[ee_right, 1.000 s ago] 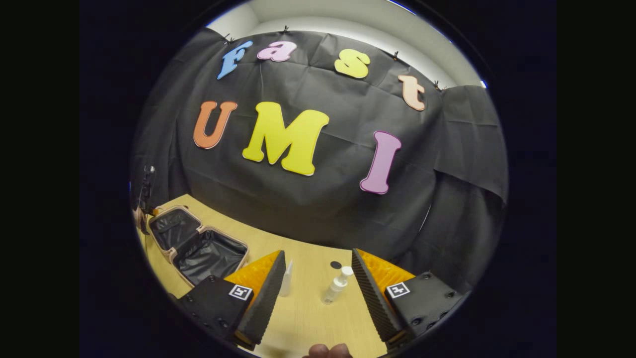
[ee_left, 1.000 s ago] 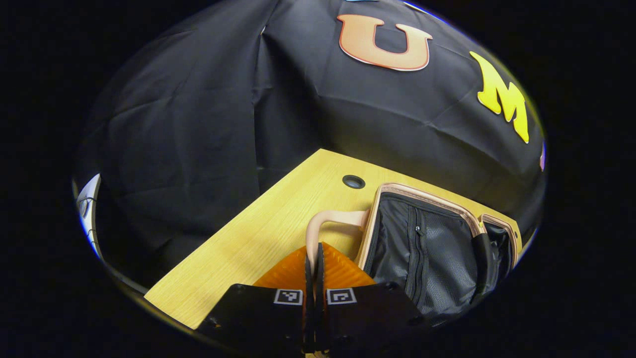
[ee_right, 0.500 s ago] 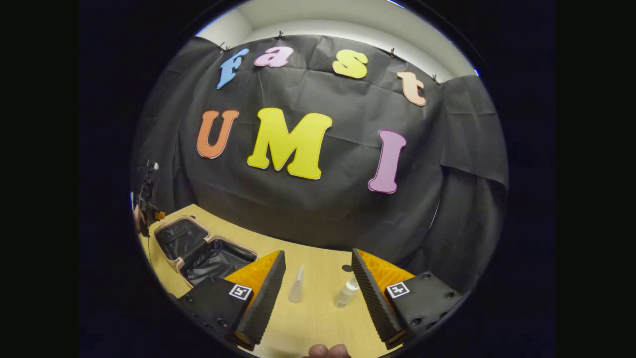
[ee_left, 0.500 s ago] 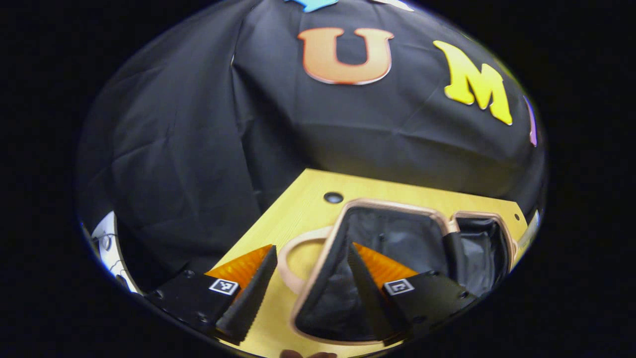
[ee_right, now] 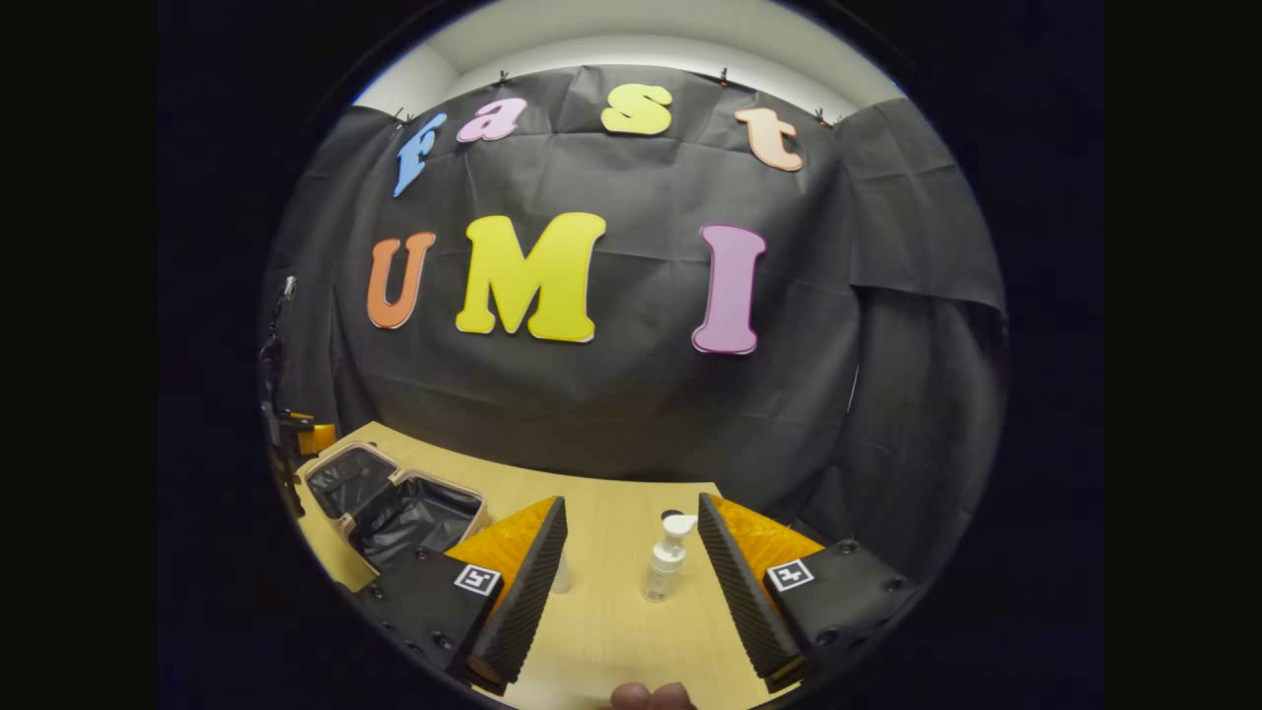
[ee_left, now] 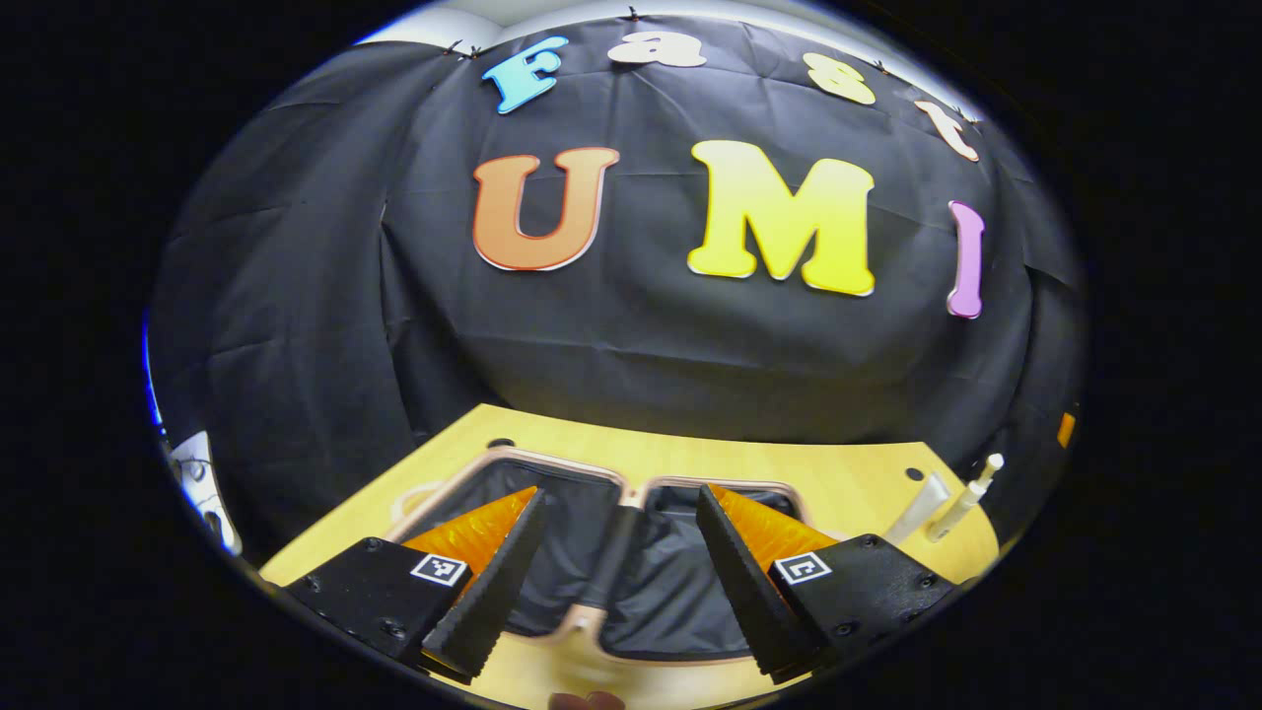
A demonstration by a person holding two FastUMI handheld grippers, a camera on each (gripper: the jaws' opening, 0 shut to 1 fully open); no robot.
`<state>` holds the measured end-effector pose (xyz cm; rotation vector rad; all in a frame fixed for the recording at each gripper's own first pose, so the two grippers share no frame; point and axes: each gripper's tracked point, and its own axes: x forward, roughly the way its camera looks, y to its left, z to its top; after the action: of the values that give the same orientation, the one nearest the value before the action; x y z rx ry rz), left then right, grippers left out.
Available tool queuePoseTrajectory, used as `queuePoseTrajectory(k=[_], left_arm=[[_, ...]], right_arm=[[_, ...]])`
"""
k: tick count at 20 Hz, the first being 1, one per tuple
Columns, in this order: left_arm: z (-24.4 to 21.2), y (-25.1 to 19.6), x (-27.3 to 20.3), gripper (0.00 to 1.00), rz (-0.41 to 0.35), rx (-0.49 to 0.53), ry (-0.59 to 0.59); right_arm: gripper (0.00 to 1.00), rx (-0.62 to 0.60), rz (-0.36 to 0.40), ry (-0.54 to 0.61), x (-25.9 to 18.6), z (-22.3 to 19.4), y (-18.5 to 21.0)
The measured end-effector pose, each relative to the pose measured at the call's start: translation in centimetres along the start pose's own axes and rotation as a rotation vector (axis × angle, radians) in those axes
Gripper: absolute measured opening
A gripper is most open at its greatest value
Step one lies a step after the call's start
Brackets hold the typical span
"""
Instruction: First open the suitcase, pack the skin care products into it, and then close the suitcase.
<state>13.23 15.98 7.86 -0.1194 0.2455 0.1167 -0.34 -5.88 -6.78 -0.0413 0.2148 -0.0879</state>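
I see the suitcase (ee_left: 631,562) lying open on the counter (ee_left: 838,483), both halves holding nothing. My left gripper (ee_left: 616,572) hovers over it, fingers wide, holding nothing. Well right of the suitcase, my right gripper (ee_right: 631,582) stands wide, untouched pump bottle (ee_right: 666,562) between its fingers.

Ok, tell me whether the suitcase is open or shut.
Open. The suitcase lies flat on the table, both dark-lined halves spread and empty.
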Motion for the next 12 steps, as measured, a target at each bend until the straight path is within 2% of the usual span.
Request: queuePoseTrajectory(k=[3,6,9,12], left_arm=[[-1.6,-6.7,-1.2,0.97,-0.051,0.013,-0.008],[-3.7,-13.8,-1.6,0.97,-0.158,0.071,-0.004],[-6.0,-19.9,-0.9,0.97,-0.246,0.126,-0.002],[-8.6,-24.6,0.3,0.97,-0.303,0.15,0.023]], right_arm=[[0.79,-0.011,-0.013,0.018,0.0,-1.1,-2.8],[0.77,-0.032,-0.012,0.044,-0.2,-2.3,-5.0],[0.79,-0.04,-0.001,0.078,-0.6,-3.6,-6.7],[0.79,-0.091,0.009,0.106,-1.1,-5.1,-8.2]])
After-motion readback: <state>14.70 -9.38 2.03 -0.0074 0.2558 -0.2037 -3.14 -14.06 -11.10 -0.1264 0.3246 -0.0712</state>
